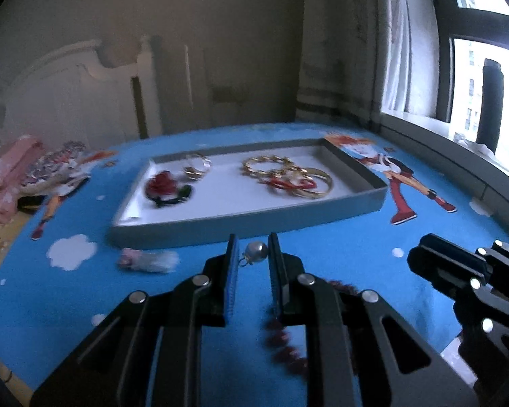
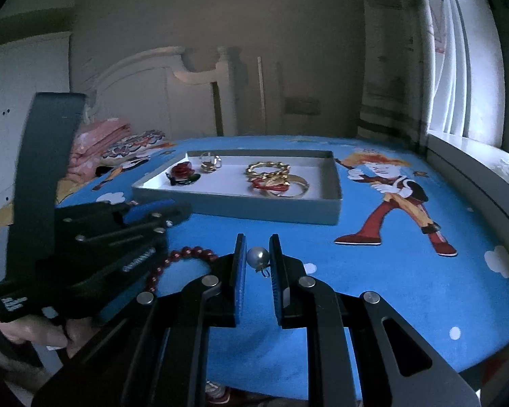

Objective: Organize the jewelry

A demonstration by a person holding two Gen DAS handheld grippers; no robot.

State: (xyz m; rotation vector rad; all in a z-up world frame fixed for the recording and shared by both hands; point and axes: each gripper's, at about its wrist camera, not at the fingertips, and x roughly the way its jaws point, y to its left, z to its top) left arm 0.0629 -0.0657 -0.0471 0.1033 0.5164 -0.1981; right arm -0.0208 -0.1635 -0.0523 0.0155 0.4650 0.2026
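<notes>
Red bead bracelet [image 1: 285, 346], blurred, half hidden beneath left claw [image 1: 252, 249].

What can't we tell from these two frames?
- Left wrist: whether left gripper clamps the pearl earring or merely frames it.
- Right wrist: same doubt for right gripper and its pearl.
- Left wrist: red bead bracelet mostly hidden under the fingers.
- Left wrist: pink item beside tray, motion-blurred, unidentifiable.
</notes>
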